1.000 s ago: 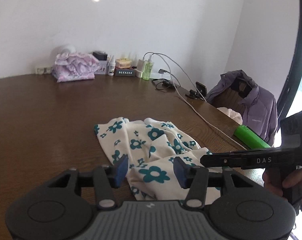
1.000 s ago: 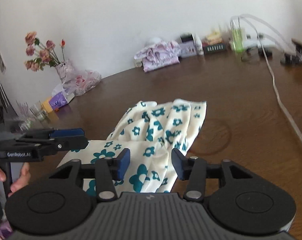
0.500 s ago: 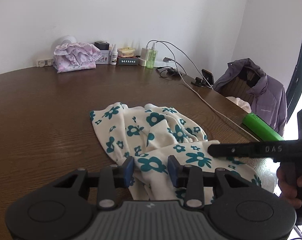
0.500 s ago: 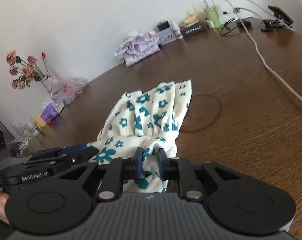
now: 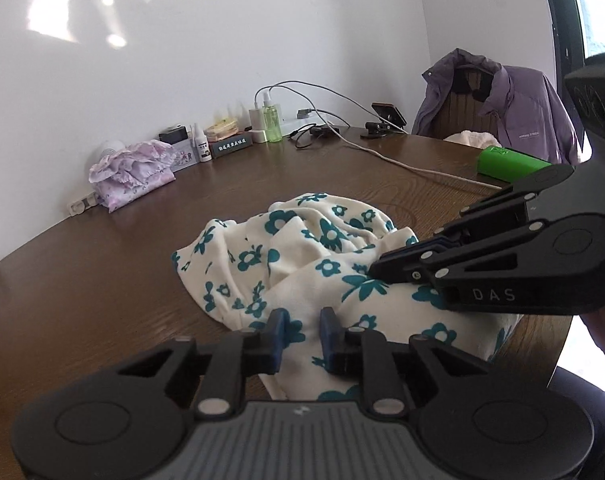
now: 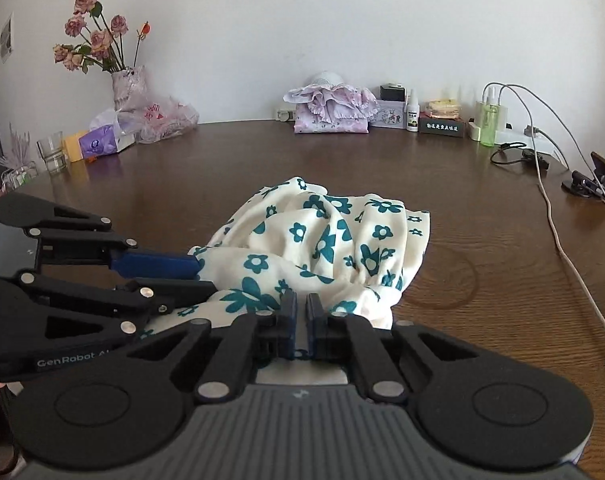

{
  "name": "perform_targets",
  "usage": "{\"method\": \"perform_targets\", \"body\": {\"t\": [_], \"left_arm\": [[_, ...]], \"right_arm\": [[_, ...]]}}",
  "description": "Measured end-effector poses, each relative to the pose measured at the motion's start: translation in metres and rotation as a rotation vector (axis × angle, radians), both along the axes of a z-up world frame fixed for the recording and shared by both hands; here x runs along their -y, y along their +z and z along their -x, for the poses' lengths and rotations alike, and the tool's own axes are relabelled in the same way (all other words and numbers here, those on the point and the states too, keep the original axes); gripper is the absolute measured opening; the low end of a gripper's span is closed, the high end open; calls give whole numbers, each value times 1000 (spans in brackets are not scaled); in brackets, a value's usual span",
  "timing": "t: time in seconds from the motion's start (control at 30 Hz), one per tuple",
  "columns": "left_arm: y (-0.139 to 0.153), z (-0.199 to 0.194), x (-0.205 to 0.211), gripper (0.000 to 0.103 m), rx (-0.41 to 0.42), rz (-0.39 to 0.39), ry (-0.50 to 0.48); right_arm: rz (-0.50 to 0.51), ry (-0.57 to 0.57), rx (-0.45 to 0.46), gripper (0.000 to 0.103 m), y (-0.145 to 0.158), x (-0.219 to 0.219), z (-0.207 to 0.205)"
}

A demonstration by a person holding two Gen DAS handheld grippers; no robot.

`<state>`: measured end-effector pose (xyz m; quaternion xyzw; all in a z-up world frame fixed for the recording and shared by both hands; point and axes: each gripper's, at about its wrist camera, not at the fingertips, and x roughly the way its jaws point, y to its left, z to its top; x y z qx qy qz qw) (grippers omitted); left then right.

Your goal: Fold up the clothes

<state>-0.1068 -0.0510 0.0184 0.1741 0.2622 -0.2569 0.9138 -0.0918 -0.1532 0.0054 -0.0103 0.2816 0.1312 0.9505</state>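
Observation:
A cream garment with teal flowers [image 5: 286, 256] lies bunched on the brown table; it also shows in the right wrist view [image 6: 322, 236]. My left gripper [image 5: 300, 328] is shut on the garment's near edge. My right gripper [image 6: 301, 312] is shut on another part of that edge, with cloth pinched between its blue pads. In the left wrist view the right gripper [image 5: 386, 266] comes in from the right, onto the cloth. In the right wrist view the left gripper [image 6: 198, 272] comes in from the left, close beside it.
A folded pink garment [image 6: 330, 110] lies at the wall. Small bottles, a charger and cables [image 6: 542, 168] run along the right. A phone on a stand [image 6: 600, 178], a green box [image 5: 510, 162], a vase of roses [image 6: 128, 84], a glass [image 6: 52, 154], and a chair with a purple jacket [image 5: 502, 104] stand around.
Both grippers closed on the garment's near edge and moved closer together. The cloth is drawn up into a tighter bunch than a second ago.

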Motion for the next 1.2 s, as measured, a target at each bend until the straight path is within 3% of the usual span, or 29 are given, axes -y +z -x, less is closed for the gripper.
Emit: {"method": "perform_targets", "body": {"t": [0.27,0.37,0.43,0.5,0.57,0.6,0.7,0.77,0.87,1.0,1.1,1.17,1.2], "left_arm": [[7,7,7,16,-64,18,65],[9,32,10,17,-69,6,37],[14,37,5,19,-92,46,41],[23,37,-2,23,-96,113,49],[33,38,-8,40,-67,173,50],[35,39,-7,43,-58,180,38],[24,39,5,43,-48,127,-13],[13,39,10,44,-39,107,-12],[13,36,7,44,-66,120,-5],[15,31,-5,57,-85,132,-12],[25,31,-24,58,-95,195,-77],[35,48,-42,59,-47,208,-225],[37,61,-45,62,-7,174,-308]], "right_arm": [[-52,43,-46,5,2,15,-5],[-44,87,-60,5,4,21,15],[-35,109,-40,6,4,23,31],[-13,112,-20,7,15,23,43],[-56,147,65,6,35,26,61],[-62,173,89,6,40,25,70],[22,170,72,6,17,12,83],[96,131,172,6,-8,5,95],[160,141,183,6,-3,-3,94],[82,220,157,13,23,17,76],[72,248,109,16,32,17,49],[48,271,47,15,30,18,29],[25,280,9,14,27,19,21]]}}
